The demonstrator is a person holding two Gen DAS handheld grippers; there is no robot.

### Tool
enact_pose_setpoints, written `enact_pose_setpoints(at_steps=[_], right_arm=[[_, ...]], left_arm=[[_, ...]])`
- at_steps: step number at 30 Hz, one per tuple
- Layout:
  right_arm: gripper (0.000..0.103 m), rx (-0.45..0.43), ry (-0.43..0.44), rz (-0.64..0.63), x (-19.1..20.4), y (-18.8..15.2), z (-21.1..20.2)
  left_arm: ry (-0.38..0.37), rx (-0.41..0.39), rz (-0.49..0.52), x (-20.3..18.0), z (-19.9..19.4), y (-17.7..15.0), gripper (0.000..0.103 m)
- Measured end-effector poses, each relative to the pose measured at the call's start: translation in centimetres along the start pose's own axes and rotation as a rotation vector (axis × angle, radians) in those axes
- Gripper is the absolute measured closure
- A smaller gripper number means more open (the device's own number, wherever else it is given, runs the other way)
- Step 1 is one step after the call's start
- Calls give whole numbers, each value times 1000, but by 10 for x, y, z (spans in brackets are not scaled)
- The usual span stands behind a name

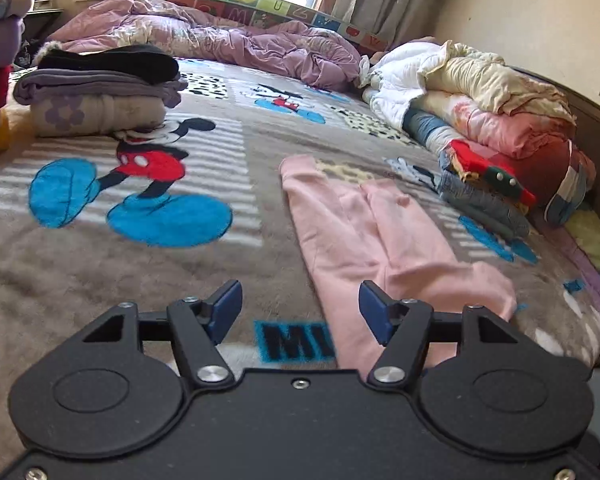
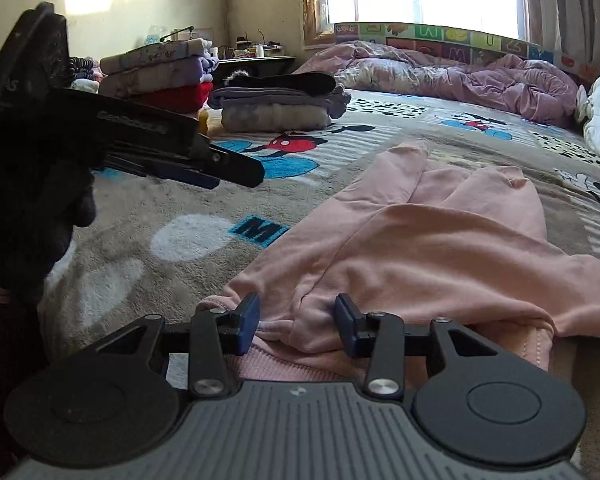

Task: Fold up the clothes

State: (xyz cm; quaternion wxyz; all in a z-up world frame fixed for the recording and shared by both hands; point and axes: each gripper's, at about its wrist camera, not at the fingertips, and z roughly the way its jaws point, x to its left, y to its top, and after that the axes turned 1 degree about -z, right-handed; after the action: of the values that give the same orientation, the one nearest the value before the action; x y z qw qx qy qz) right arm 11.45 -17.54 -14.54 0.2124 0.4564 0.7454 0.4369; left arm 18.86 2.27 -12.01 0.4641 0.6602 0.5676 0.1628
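Pink garment [image 2: 432, 240] lying flat on blanket [image 1: 100, 280], part folded, near bed edge | L gripper [image 1: 300, 312] jaws apart, nothing held, over blanket just left of garment | R gripper [image 2: 296, 320] jaws apart, low at garment's near hem, fabric between fingers, not clamped | folded stack [image 1: 100, 92] far left, well apart

Cartoon-mouse blanket [image 1: 100, 280] covers the bed; rumpled purple duvet [image 1: 228, 40] behind.

A pale pink garment [image 1: 374, 236] lies on a grey-brown blanket [image 1: 100, 280] printed with red-and-blue cartoon mice.
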Motion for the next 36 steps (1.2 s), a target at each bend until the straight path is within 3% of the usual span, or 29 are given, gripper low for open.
enact_pose_setpoints(at_steps=[3, 5, 10, 14, 19, 22, 26, 28, 30, 31, 32, 36], right_arm=[[60, 1, 17, 11, -1, -2, 0], [60, 5, 27, 13, -2, -3, 0], [59, 4, 59, 42, -8, -10, 1], [59, 4, 70, 49, -9, -12, 2], [59, 6, 85, 45, -9, -15, 1], [59, 8, 93, 36, -9, -16, 1], [58, 11, 102, 20, -8, -17, 2], [59, 14, 104, 14, -8, -16, 3], [59, 4, 99, 1, -5, -15, -1], [59, -9, 97, -6, -4, -15, -4], [59, -21, 94, -12, -2, -14, -7], [60, -70, 85, -39, 4, -12, -18]], left_arm=[[-19, -26, 13, -7, 14, 21, 39], [-44, -33, 61, -15, 30, 36, 57], [-44, 87, 214, -33, 118, 68, 83], [-6, 149, 257, -34, 175, 88, 84], [18, 221, 228, -23, 222, 107, 91], [88, 238, 246, -21, 235, 111, 91], [106, 255, 248, -21, 239, 117, 91], [119, 225, 252, -22, 231, 121, 89], [123, 183, 255, -24, 215, 122, 71], [113, 174, 241, -24, 205, 122, 56], [109, 163, 237, -26, 195, 121, 50], [87, 130, 236, -41, 155, 118, 45]])
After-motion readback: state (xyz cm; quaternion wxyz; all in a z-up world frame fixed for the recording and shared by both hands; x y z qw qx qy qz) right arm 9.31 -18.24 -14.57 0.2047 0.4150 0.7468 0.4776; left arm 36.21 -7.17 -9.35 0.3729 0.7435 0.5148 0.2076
